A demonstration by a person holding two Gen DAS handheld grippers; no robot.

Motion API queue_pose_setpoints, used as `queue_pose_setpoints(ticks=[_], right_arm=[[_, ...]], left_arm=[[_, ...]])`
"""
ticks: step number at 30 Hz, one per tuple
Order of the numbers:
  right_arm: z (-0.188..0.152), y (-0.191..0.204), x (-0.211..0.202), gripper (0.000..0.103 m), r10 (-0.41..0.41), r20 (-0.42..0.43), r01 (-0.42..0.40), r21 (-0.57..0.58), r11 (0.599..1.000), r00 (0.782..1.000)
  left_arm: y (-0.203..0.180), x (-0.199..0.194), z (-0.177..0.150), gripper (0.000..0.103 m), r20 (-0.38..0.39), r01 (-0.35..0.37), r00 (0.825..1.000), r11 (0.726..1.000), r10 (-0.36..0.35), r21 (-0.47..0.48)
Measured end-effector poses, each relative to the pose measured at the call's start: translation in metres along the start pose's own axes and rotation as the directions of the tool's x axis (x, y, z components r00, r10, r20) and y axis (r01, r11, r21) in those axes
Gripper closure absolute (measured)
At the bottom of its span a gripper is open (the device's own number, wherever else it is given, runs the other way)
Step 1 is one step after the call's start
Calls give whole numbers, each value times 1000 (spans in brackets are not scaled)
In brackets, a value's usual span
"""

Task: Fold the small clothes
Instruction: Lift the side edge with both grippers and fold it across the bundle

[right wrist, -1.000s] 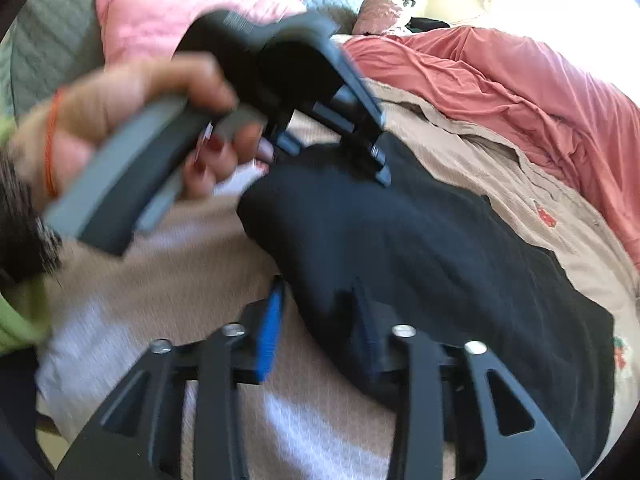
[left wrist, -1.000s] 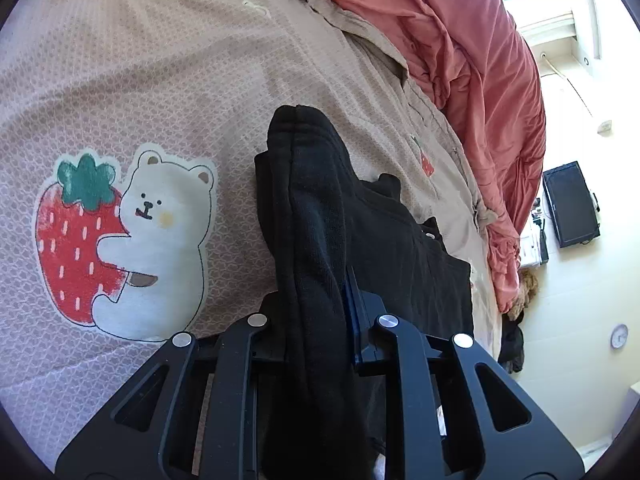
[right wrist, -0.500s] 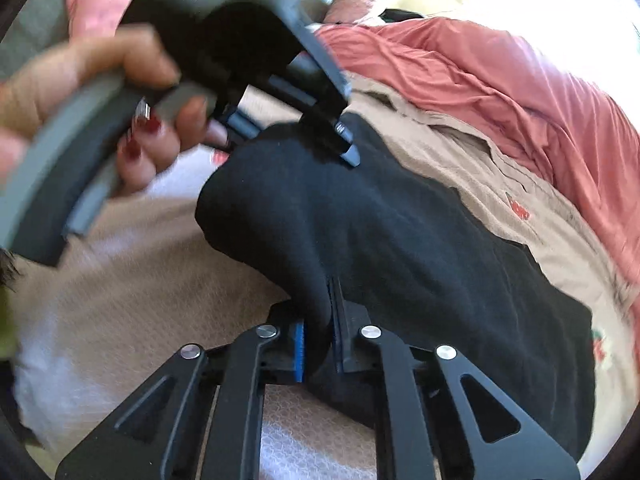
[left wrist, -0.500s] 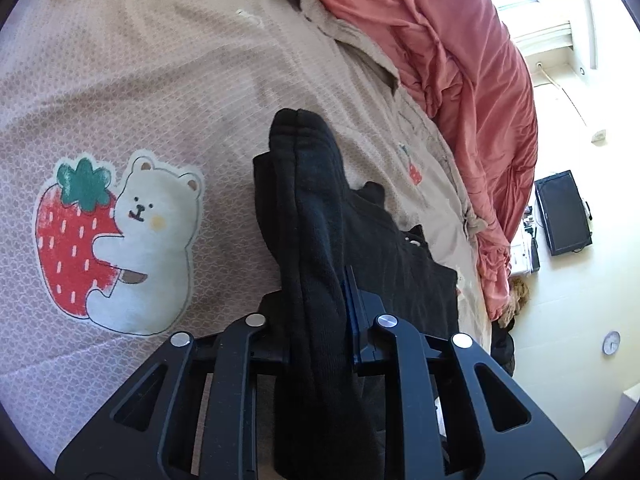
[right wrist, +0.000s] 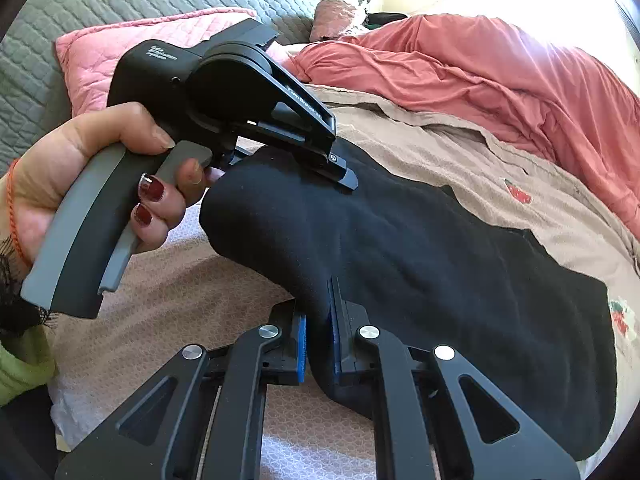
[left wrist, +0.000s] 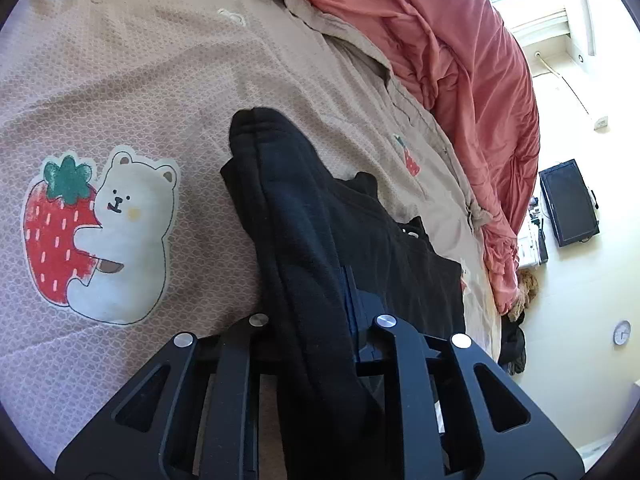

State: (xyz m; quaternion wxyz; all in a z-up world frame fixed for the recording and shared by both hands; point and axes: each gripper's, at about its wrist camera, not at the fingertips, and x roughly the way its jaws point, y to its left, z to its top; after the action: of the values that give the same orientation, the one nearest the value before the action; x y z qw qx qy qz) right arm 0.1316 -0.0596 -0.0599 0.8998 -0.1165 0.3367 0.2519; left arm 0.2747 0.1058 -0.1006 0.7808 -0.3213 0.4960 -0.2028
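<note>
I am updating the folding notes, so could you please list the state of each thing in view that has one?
Black garment: partly lifted off the bed, one edge pinched at two points, the rest lying flat.
Left tool: shut on the black garment.
Right tool: shut on the black garment.
Beige bedspread: spread flat under the garment.
Red duvet: bunched up beyond it.
</note>
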Motion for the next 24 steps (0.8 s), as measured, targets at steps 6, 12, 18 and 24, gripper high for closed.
queue_pose_setpoints(ticks=[6, 12, 18, 24], right_arm=[[2, -10, -15, 95, 3, 22, -4, 44, 999, 1000], [-1, -27, -42, 95, -13, 64, 6, 105, 994, 998], [-10, -57, -73, 96, -36, 110, 15, 190, 982, 993], [-24, -95, -108, 96, -92, 134, 51, 279, 959, 987]], left_arm=[[-29, -14, -5, 93, 54, -2, 999, 997, -2, 76], [-70, -21, -12, 93, 61, -18, 998, 992, 11, 126], [-129, -6, -15, 93, 33, -60, 998, 978, 55, 201], [-196, 31, -23, 93, -21, -99, 994, 950, 110, 296]])
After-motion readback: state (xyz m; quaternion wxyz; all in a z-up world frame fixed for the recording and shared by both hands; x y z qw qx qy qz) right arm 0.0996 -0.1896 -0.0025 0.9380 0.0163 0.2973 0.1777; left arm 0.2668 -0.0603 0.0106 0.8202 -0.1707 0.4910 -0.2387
